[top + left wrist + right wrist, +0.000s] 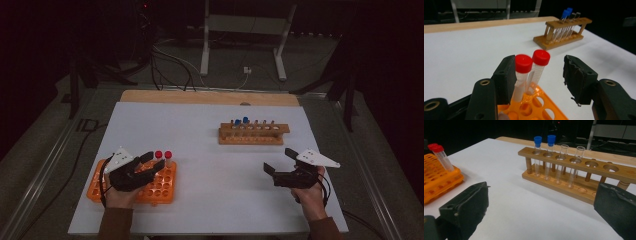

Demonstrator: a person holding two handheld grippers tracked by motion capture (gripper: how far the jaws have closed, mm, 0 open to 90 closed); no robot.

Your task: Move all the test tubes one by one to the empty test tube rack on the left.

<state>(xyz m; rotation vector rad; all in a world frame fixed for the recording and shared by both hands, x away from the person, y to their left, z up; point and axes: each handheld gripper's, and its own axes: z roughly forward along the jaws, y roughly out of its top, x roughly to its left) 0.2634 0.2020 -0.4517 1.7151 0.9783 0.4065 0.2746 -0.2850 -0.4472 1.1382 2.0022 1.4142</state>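
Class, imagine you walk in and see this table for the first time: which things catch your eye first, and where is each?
Brightest are the two red-capped tubes standing in the orange rack at the table's near left, framed by the open left gripper. Farther back, right of centre, a wooden rack holds two blue-capped tubes and two uncapped ones. The right gripper hovers open at the near right, holding nothing.

dim room | table lit from above | soft shadows | near claws blurred
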